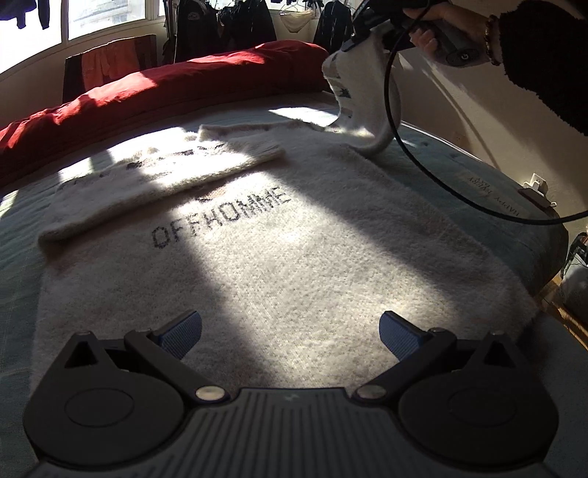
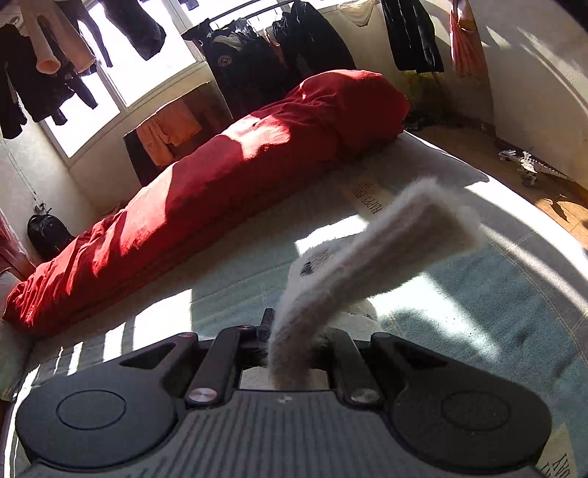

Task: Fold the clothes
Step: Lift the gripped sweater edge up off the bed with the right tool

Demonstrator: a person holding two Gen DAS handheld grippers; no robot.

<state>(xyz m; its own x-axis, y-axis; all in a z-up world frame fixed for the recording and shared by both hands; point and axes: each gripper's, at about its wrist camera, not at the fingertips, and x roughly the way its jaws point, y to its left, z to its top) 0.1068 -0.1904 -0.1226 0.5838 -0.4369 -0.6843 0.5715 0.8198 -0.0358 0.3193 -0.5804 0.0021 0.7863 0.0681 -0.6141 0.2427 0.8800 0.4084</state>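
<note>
A cream fuzzy sweater [image 1: 279, 257] with dark "OFFHOMME" lettering lies flat on the bed. One sleeve [image 1: 158, 184] is folded across its chest. My left gripper [image 1: 290, 331] hovers open above the hem, blue pads [image 1: 182, 332] wide apart, nothing between them. In the left wrist view the other sleeve [image 1: 360, 92] is lifted off the bed at the upper right, held by my right gripper [image 1: 352, 40] in a person's hand [image 1: 441, 25]. In the right wrist view my right gripper [image 2: 290, 338] is shut on that sleeve [image 2: 367, 257], whose cuff sticks forward past the fingers.
A red duvet [image 1: 165, 95] lies rolled along the far side of the bed [image 1: 22, 228]. Dark clothes [image 2: 257, 55] hang by the window. A black cable [image 1: 404, 147] loops from the right gripper over the bed's right edge. Wooden floor [image 2: 551, 198] is beyond.
</note>
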